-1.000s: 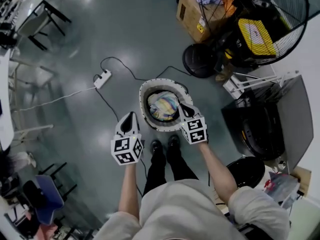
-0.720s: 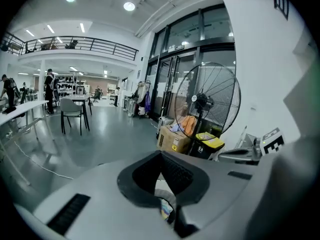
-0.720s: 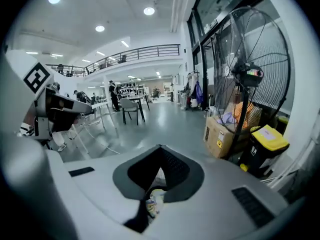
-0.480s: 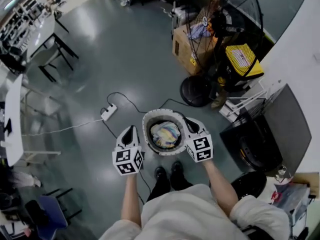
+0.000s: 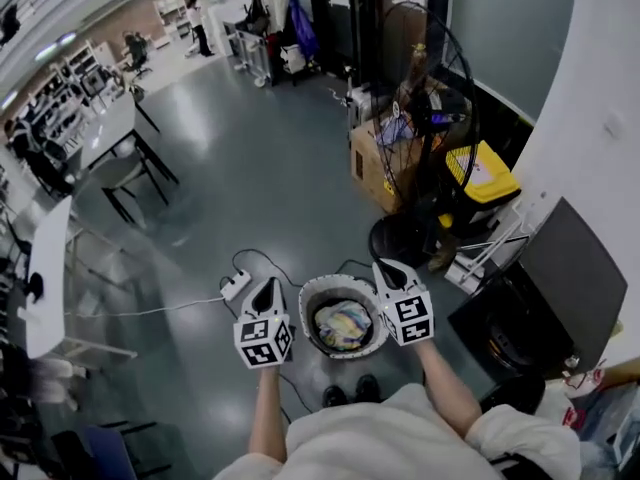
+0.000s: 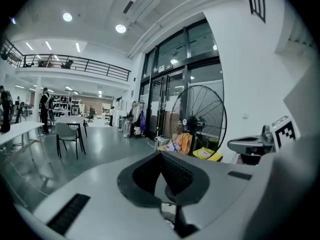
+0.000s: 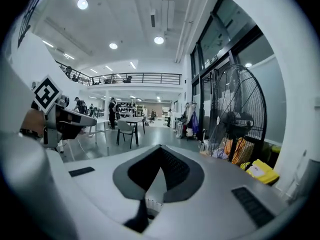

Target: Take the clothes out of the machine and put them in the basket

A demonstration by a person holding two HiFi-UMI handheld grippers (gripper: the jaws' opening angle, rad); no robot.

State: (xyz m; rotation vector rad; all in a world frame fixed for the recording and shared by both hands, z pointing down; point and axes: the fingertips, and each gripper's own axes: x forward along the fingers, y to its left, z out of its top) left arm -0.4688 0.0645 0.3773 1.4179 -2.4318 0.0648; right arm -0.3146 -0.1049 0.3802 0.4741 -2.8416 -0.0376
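Observation:
A round white basket (image 5: 311,299) stands on the grey floor with a bundle of pale, multicoloured clothes (image 5: 343,323) inside. My left gripper (image 5: 266,286) hovers above the floor just left of the basket, and my right gripper (image 5: 385,268) is held over its right rim. Both are well above it and point nearly level into the room. In the left gripper view the left gripper (image 6: 161,154) has its jaws closed together with nothing between them. The right gripper (image 7: 160,148) looks the same in its own view. A dark machine (image 5: 540,298) with a round opening stands at the right.
A large standing fan (image 5: 420,118), a cardboard box (image 5: 375,163) and a yellow-topped bin (image 5: 482,173) stand beyond the basket. A power strip (image 5: 236,286) with its cables lies on the floor at the left. Tables and chairs (image 5: 110,168) fill the far left, and the person's shoes (image 5: 350,393) are just before the basket.
Both grippers have risen away from the basket and levelled out. The head view has tilted up, so the basket sits lower and smaller and more of the room shows.

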